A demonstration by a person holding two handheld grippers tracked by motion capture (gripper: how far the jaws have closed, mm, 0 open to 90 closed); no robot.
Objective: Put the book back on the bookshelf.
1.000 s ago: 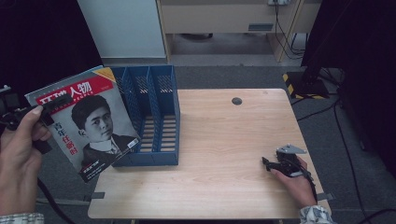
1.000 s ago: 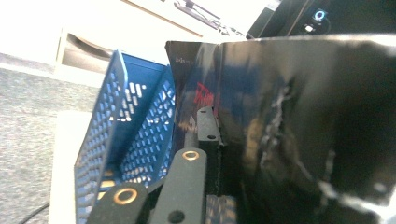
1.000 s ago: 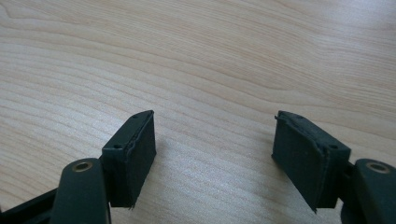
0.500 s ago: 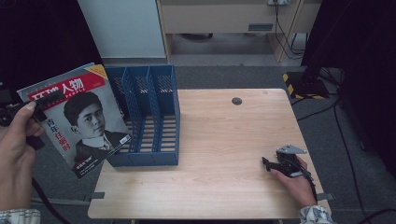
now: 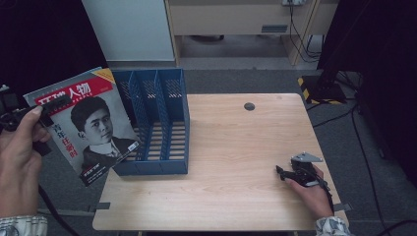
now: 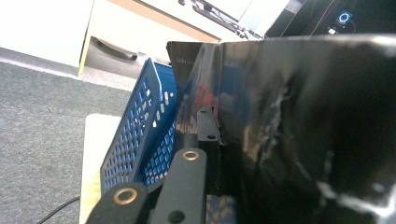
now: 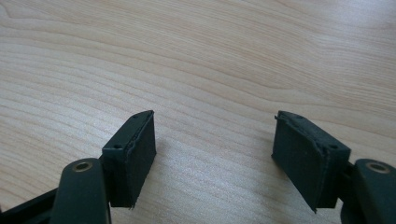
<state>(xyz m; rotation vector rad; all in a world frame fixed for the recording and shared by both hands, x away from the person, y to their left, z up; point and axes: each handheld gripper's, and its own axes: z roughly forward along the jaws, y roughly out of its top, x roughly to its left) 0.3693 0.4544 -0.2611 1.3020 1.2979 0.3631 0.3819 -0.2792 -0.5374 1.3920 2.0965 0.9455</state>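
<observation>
A wooden table (image 5: 231, 172) is seen from above, with a person's forearms entering from the near edge. Nearest, at the near right corner of the table, the right gripper (image 5: 284, 173) is rested on the wood, held by the right hand (image 5: 310, 189); its jaws are spread apart with nothing between them, and only bare wood grain is seen between the two black pads (image 7: 133, 149) in the right gripper view.

Off the left edge of the table, the left gripper (image 5: 46, 109) is raised in the left hand (image 5: 17, 152), and its jaws are closed tightly on a magazine (image 5: 88, 125), pinched near the upper left corner of the cover. The magazine is carried in the air, tilted, its cover with a black-and-white portrait and a red title band turned toward the camera. Its long axis is slanted from upper left to lower right, and its lower right corner is overlapped with the near left corner of a blue file rack (image 5: 157, 123).

The rack is stood at the left edge of the table, just to the right of the magazine, its slots open upward and running near to far. The left gripper is judged much the nearer to it; the right is well apart.
</observation>
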